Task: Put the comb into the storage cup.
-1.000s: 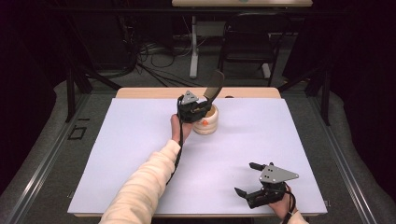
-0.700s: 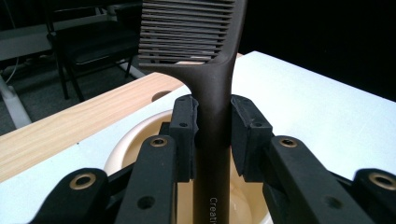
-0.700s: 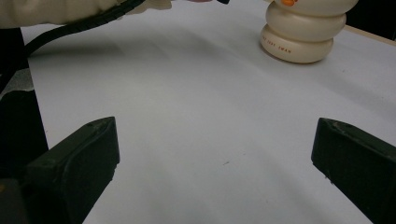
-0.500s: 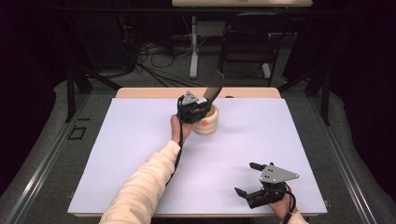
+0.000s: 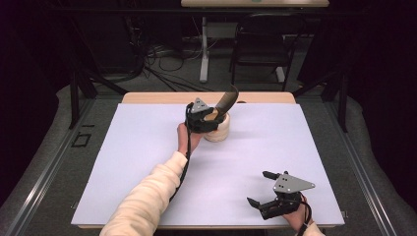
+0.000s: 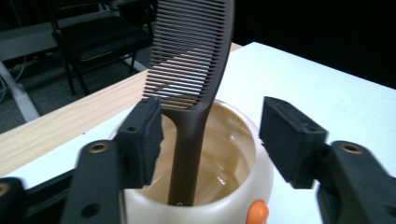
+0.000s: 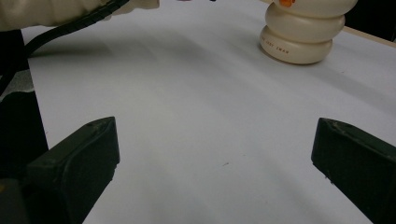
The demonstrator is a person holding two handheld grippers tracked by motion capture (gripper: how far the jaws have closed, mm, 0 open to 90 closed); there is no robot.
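Left gripper: just opened, pads now off the comb on both sides; left pad just beside the handle, right pad well clear; poised over the cup's mouth.
Left fingers: black blocks, apart, gripping nothing.
Comb: dark brown, fine teeth; standing in the cup, handle down, toothed end up and leaning; handle resting near the front of the rim.
Cup: cream, glossy, ridged outside like stacked rings; orange dot on the front; comb's handle inside, any other contents hidden.
Cup's place: far middle of the mat, near the wooden edge.
Right gripper: spread wide, nothing between the pads; low over bare mat at the near right corner, well apart from the cup.
Right fingers: black, far apart.
Mat: white, covering most of the table.
Table: wooden strip showing past the mat's far edge.
Sleeve: cream, coming in from the near edge toward the cup.
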